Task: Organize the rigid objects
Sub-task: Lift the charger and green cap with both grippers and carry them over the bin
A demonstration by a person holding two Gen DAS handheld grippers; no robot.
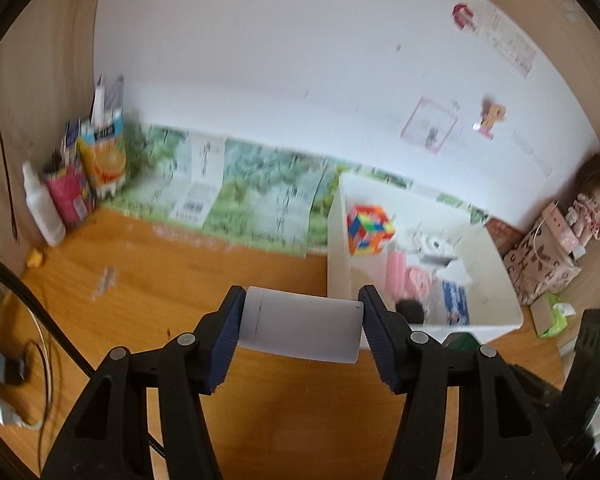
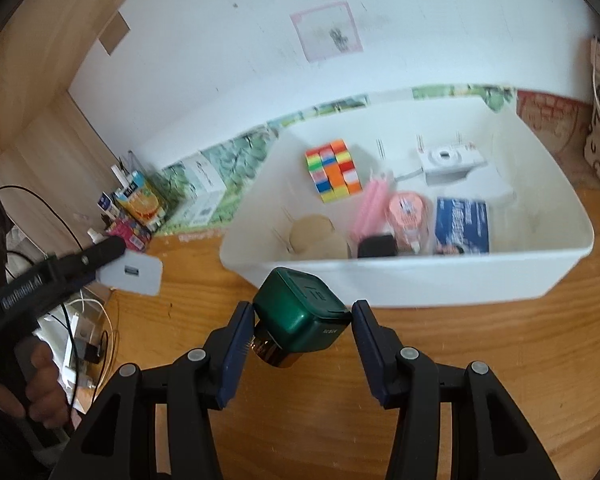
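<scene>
one wooden desk (image 2: 480, 360) bears a white bin (image 2: 440, 280) against a white wall (image 1: 300, 60).

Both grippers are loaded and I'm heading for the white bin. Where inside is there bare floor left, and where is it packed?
In the white bin, the bare floor is at the right end, right of the blue packet. The front middle is crowded: cardboard roll, pink items, black block. The puzzle cube and a white device fill the back.
</scene>
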